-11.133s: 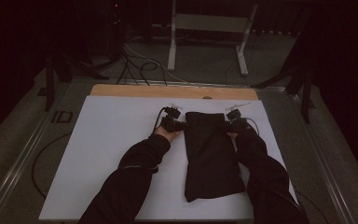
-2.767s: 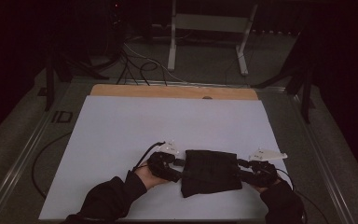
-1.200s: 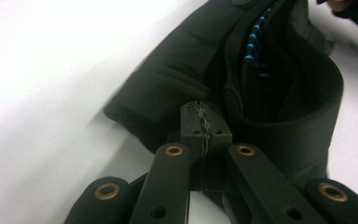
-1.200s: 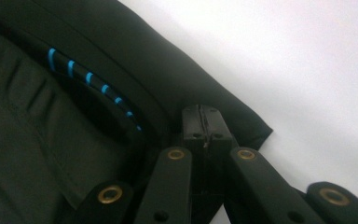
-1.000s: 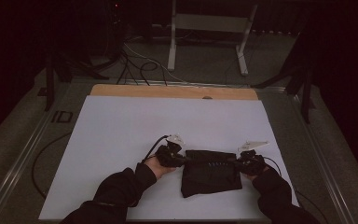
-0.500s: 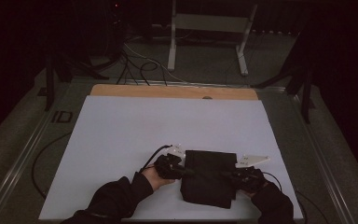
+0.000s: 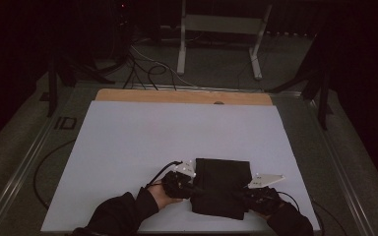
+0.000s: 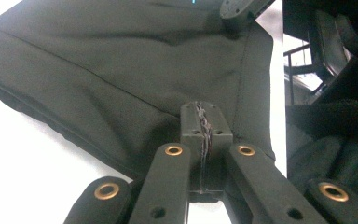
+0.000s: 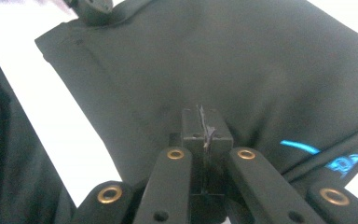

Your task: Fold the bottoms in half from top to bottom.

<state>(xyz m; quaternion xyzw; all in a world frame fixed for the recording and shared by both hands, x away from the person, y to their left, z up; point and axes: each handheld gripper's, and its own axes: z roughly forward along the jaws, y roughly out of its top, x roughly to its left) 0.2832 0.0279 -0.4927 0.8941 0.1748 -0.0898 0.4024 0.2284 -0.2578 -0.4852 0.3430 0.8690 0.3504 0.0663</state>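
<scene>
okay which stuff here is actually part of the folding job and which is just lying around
In use:
black garment, folded, on the white table
left tongs, shut on its left edge
right tongs, shut on its right edge

Lying about:
cables on the floor
metal stand beyond the table

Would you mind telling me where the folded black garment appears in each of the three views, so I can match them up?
High view: the folded black garment lies on the white table, near its front edge, between both grippers.
Left gripper view: it spreads across the upper left, beyond the closed jaws.
Right gripper view: it spans the centre and right.
Shared landmark: the white table under the garment.
</scene>
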